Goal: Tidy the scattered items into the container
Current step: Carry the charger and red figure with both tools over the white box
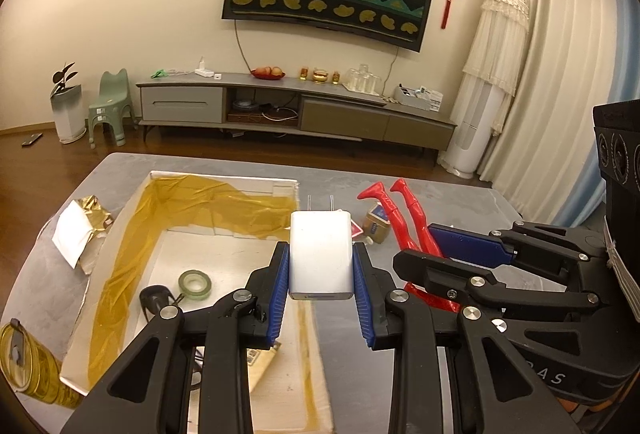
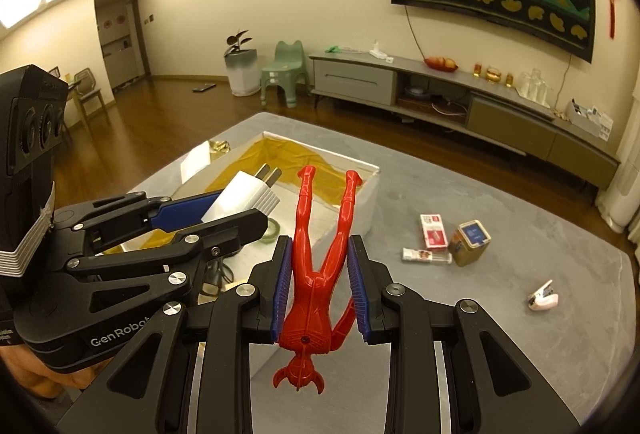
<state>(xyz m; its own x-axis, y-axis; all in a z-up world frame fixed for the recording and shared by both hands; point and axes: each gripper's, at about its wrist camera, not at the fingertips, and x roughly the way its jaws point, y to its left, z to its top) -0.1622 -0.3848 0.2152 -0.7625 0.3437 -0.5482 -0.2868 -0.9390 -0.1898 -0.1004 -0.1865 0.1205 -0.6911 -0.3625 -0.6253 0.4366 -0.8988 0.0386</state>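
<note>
Left tool [image 1: 321,266] clamps the charger [image 1: 321,254], right tool [image 2: 319,282] the figure [image 2: 316,274] (loosely, legs-up); either may miss the box [image 1: 120,234].

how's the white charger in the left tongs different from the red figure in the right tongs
The charger is a white, smooth, boxy block; the red figure is slim and limbed. The charger's metal prongs point away from the left tongs; the figure's legs point away from the right tongs, its head towards the camera. Both are clamped between blue pads, near the open box.
</note>
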